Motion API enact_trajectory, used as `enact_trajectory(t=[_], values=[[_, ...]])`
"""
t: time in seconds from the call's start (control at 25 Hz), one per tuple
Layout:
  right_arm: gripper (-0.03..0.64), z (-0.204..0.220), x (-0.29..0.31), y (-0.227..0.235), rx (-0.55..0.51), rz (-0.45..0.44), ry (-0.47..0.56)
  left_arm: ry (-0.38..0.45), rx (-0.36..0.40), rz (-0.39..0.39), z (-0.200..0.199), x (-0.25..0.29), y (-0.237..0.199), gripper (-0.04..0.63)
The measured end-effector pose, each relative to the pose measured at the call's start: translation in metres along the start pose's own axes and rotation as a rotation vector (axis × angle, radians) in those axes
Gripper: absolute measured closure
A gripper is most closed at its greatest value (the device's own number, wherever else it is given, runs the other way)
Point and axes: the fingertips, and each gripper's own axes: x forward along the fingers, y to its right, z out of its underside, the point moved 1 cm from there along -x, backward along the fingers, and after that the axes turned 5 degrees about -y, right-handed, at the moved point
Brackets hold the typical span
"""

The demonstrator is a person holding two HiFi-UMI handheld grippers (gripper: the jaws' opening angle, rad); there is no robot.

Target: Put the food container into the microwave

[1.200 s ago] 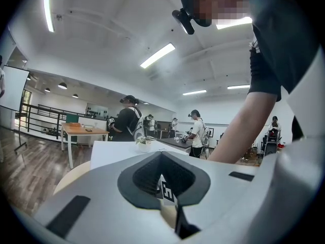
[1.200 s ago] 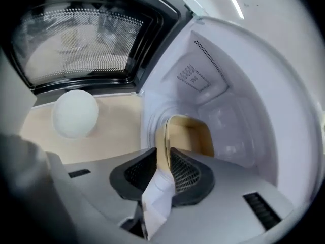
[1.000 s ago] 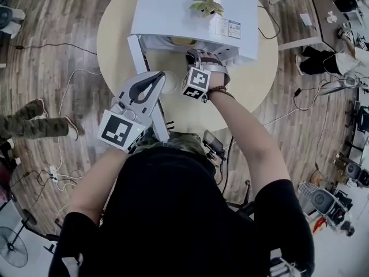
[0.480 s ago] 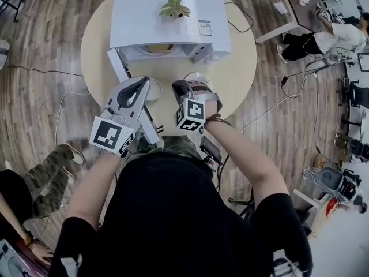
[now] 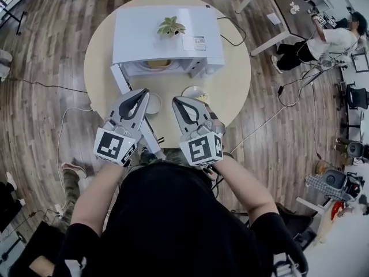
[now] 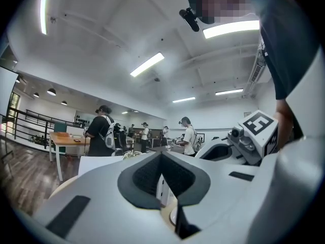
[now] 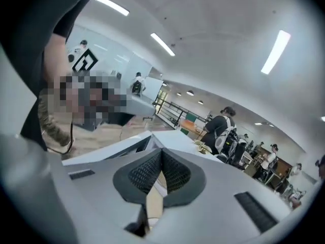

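The white microwave (image 5: pixel 167 30) stands at the back of the round table (image 5: pixel 230 79), its door (image 5: pixel 122 79) swung open to the left. A yellowish food container (image 5: pixel 157 64) shows inside the cavity. My left gripper (image 5: pixel 141 92) hovers over the table's near edge, in front of the open door, shut and empty. My right gripper (image 5: pixel 176 100) is beside it, also shut with nothing between its jaws, well back from the microwave mouth. In the left gripper view the jaws (image 6: pixel 161 156) meet at their tips; the right gripper view shows the same (image 7: pixel 161 150).
A small potted plant (image 5: pixel 170 26) sits on the microwave top. A small dish (image 5: pixel 194 91) and a white round lid (image 5: pixel 153 104) lie on the table in front of the microwave. Cables run across the wooden floor. People stand at other tables in the background.
My right gripper has pulled back from the microwave mouth toward my body and now sits level with the left one. The left gripper has barely moved.
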Motion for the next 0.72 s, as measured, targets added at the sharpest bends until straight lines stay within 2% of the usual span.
enact_trajectory(t=[0.16,0.36,0.44,0.56,0.72], values=[[0.603,-0.032,-0.022,0.019,0.108,0.066,0.129,0.019,0.016,0.0,-0.011,-0.002,0.0,0.577],[0.601,-0.046,-0.039,0.04,0.285,0.153,0.269,0.048,0.03,0.005,-0.024,-0.007,0.002,0.577],[0.603,-0.045,-0.046,0.048,0.349,0.185,0.289,0.057,0.035,0.01,-0.028,-0.009,0.003,0.577],[0.602,-0.035,-0.054,0.055,0.375,0.217,0.277,0.068,0.033,0.011,-0.032,-0.012,0.002,0.577],[0.603,-0.029,-0.063,0.063,0.453,0.261,0.312,0.081,0.031,0.011,-0.039,-0.018,0.0,0.577]])
